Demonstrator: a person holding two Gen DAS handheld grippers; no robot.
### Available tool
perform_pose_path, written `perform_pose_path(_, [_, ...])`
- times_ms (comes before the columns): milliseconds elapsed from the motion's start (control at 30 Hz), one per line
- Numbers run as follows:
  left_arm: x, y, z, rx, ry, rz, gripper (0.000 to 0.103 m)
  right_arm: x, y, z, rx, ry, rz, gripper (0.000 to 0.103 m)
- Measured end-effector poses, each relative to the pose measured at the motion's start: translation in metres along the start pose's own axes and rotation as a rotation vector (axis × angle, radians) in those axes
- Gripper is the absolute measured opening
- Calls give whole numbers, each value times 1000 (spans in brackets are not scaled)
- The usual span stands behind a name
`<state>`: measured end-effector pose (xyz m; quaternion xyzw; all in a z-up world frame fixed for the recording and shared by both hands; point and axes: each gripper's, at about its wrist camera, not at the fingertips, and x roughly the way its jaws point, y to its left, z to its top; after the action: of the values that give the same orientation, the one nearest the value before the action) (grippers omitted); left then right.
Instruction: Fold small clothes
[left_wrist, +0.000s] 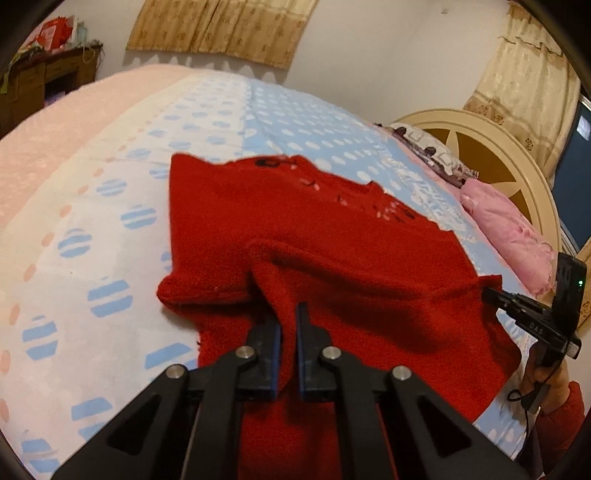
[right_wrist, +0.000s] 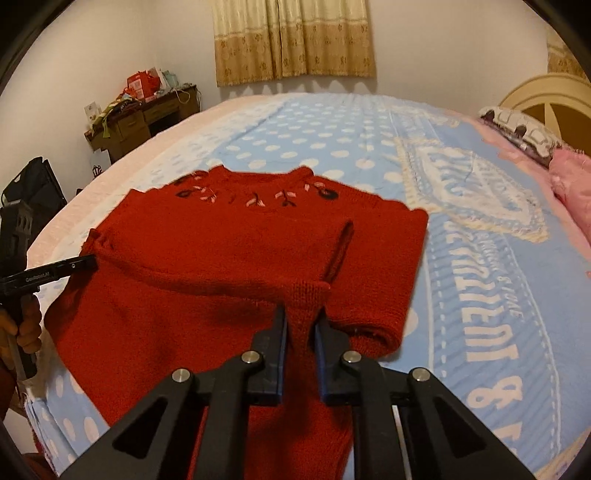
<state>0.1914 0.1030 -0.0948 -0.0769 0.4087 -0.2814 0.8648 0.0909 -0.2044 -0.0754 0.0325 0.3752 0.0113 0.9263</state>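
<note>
Red knit sweater (right_wrist: 229, 251) (embroidered neckline) lies mid-frame on the bed (right_wrist: 461, 258); left hand-held gripper (left_wrist: 288, 314) and right hand-held gripper (right_wrist: 301, 317) each pinch a fold.

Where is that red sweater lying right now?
The red sweater lies spread on the blue polka-dot bedspread, collar toward the curtained wall; the left claw and right claw each pinch its near hem.

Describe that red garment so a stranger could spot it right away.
Start at the big bed with its blue polka-dot cover. On its near part lies a red knitted sweater, both tongs pinching its near edge. Small embroidered flowers around its neckline set it apart.
</note>
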Motion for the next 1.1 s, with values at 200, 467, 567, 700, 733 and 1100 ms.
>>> perform_pose_path(200, [-12,-15,7,45,-34,5,7,-30,14,7,-43,-56,6,12])
perform_pose_path(467, [-33,-26,17,87,-84,40,7,-66,24,21,-83,-151,-7,12])
perform_pose_path(567, [-30,-29,22,97,-85,60,6,-63,26,25,-96,-148,-20,12])
perform_pose_path(700, [-30,-31,32,100,-102,71,5,-63,31,35,-119,-158,-22,12])
perform_pose_path(733, [-30,-30,36,94,-108,71,5,-63,32,38,-129,-161,-25,12])
perform_pose_path(1100, [-20,-15,25,122,-10,85,25,-46,18,24,-101,-92,-35,12])
